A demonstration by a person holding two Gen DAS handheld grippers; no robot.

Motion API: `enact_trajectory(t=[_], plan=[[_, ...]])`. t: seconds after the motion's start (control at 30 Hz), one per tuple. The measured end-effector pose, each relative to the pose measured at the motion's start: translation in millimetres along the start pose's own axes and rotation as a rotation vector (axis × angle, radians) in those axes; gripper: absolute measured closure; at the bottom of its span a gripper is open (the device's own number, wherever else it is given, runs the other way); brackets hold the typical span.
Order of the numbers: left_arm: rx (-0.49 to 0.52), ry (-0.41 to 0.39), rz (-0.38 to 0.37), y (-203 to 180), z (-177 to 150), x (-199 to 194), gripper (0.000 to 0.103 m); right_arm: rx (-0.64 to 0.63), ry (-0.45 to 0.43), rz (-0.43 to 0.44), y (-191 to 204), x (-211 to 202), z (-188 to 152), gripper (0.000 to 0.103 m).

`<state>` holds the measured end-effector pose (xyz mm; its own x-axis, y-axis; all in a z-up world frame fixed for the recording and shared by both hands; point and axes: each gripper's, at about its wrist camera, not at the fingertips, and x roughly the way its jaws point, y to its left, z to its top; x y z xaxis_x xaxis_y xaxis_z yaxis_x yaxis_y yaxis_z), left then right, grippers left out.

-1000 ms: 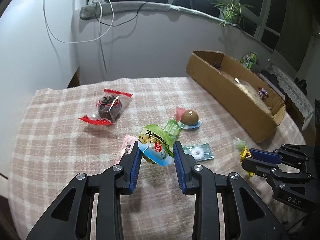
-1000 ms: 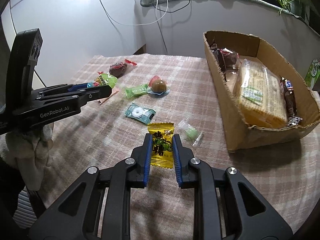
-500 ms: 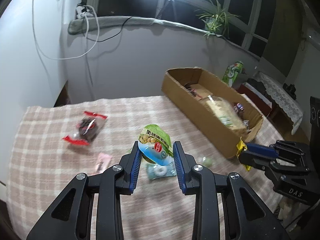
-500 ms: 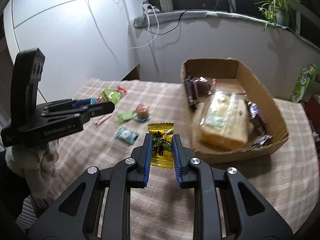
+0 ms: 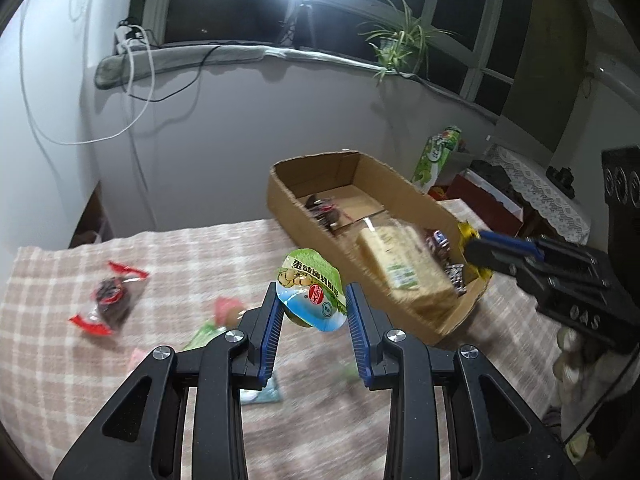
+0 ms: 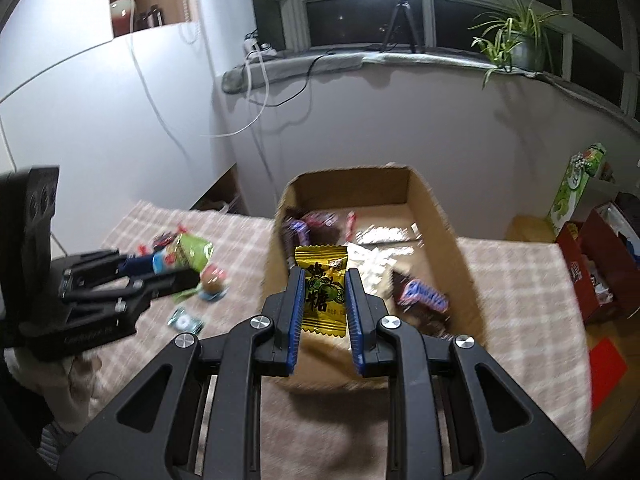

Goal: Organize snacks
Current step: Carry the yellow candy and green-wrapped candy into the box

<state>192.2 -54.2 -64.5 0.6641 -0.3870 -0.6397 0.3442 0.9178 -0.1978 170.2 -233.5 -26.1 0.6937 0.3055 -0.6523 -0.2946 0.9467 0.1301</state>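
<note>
Both tongs have lifted off the worktop and swung toward the cardboard box. The left tongs stay clamped on the green-lidded jelly cup, with the box ahead and to their right. The right tongs stay clamped on the yellow candy packet, now hanging over the box's near end. Release looks close; several wrapped snacks remain behind on the cloth.

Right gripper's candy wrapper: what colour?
Yellow, with black characters and a green fruit picture; the candy wrapper shows best in the right wrist view.
</note>
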Motion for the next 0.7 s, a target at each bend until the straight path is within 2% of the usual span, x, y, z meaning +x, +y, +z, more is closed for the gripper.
enact_trajectory(t=[0.37, 0.7], plan=[[0.021, 0.007, -0.058, -33, 18, 26, 0.073, 0.027, 0.014, -0.021, -37, 34, 24, 0.082], [0.027, 0.019, -0.093, -49, 27, 43, 0.073, 0.024, 0.03, -0.025, -50, 66, 39, 0.082]])
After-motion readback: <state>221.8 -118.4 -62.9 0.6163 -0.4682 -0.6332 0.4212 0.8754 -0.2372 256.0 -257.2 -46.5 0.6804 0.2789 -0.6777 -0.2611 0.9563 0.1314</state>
